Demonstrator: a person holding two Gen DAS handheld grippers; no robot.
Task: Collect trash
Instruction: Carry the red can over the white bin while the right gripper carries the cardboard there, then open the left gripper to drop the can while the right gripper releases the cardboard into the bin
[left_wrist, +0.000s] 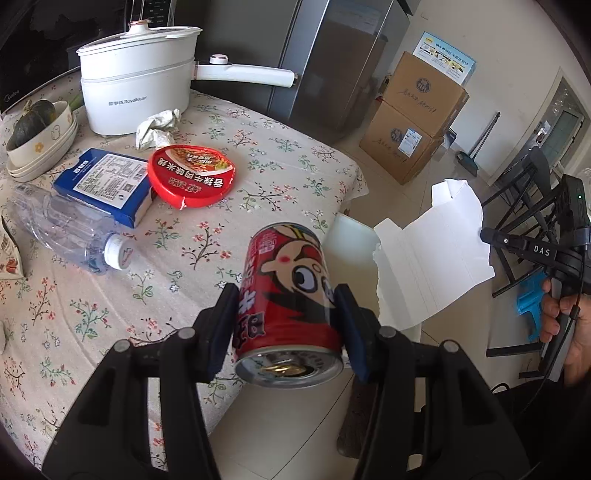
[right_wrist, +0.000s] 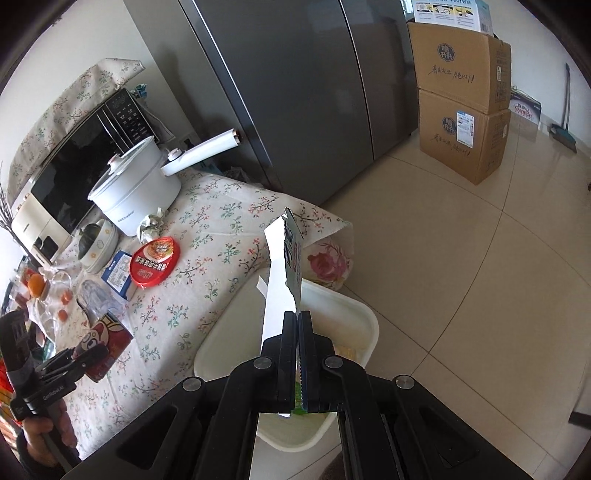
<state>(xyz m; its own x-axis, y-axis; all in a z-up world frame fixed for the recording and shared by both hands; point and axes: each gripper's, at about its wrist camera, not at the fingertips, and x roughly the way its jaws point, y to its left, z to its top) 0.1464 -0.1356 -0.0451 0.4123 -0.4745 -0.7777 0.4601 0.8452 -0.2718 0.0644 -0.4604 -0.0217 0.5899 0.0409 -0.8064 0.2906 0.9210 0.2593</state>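
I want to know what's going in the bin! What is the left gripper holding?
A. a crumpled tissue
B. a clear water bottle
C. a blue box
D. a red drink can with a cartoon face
D: in the left wrist view the left gripper has its fingers pressed on both sides of the red cartoon can, lifted off the table.

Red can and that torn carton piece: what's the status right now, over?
Left gripper shut on red can, over table edge. Right gripper shut on torn carton piece, above white bin. Nothing blocking the bin.
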